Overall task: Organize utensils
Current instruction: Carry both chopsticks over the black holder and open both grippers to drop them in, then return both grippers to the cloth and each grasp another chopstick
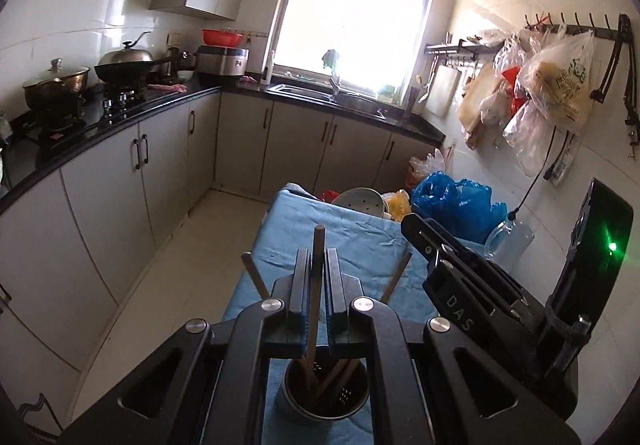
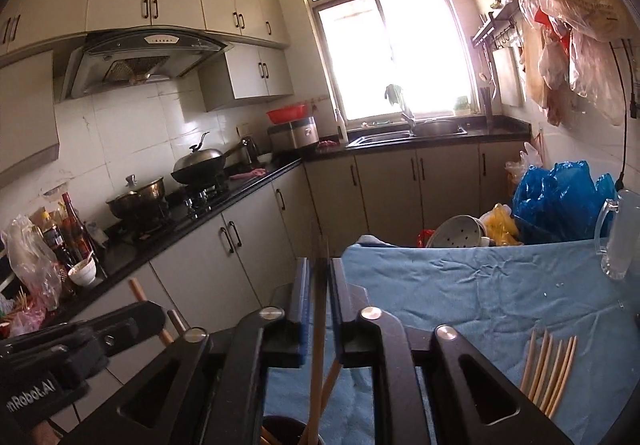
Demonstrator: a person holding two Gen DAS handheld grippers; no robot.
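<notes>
My left tool [image 1: 318, 277] is clamped on one chopstick [image 1: 319, 245] standing over the holder [image 1: 324, 391] at six o'clock. My right tool [image 2: 319, 285] has loosened around another chopstick [image 2: 318, 349]. They're light, stiff and slick, so grip mid-shaft. Spare chopsticks [image 2: 550, 373] wait on the bench [image 2: 480, 285] at four o'clock.

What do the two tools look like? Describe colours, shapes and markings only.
Both are matte black. The left tool and right tool have flat parallel fingers with blue pads, angular linkage arms with triangular cut-outs and round silver pivot bolts. White lettering marks their sides; a green light glows on the right one.
</notes>
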